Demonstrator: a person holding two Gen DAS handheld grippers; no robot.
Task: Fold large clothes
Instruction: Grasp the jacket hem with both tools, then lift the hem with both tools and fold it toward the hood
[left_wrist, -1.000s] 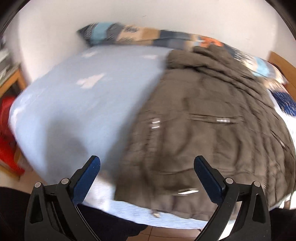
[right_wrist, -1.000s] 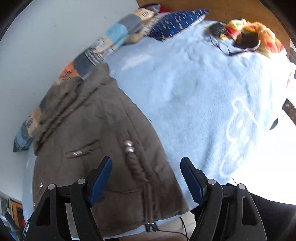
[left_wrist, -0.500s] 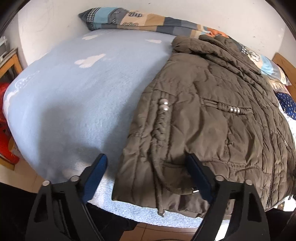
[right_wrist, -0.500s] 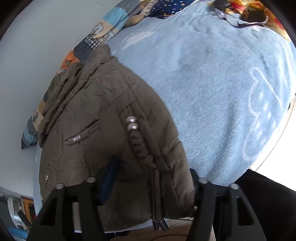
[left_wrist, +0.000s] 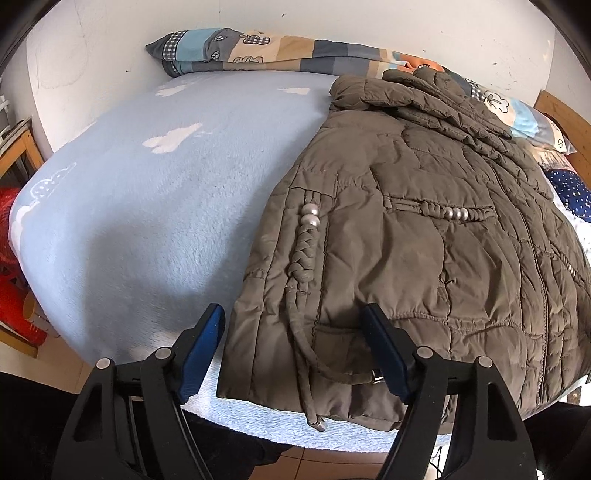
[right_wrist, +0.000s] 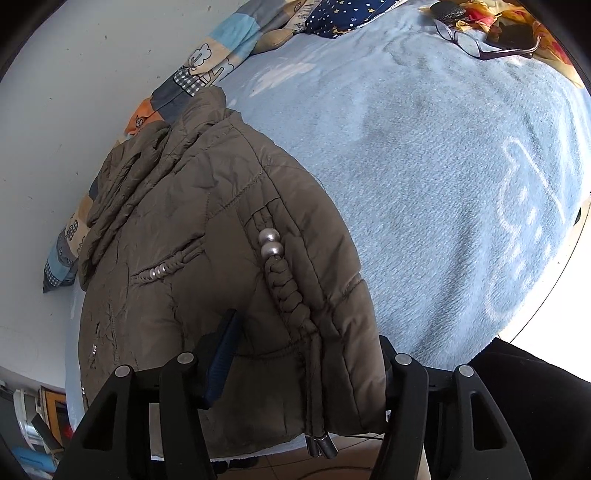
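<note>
Blue blanket (left_wrist: 129, 221) bears a brown jacket (left_wrist: 424, 240), hem between both tongs.

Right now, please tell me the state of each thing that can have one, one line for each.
jacket: spread flat on the bed, not folded, hem at the near edge.
left hand-held gripper: jaws closing around the hem corner, not pressing yet.
right hand-held gripper: jaws opening, hem corner between them.
drawcord: hanging loose over the hem.
glasses: unfolded, lying on the blanket.

Home bedroom, bed under a pale blue cloud-print blanket (left_wrist: 155, 206), patchwork pillow (left_wrist: 258, 50) along its far edge against a white wall (left_wrist: 369, 18), wooden headboard (left_wrist: 561, 110), spectacles (right_wrist: 476, 44) near a corner
</note>
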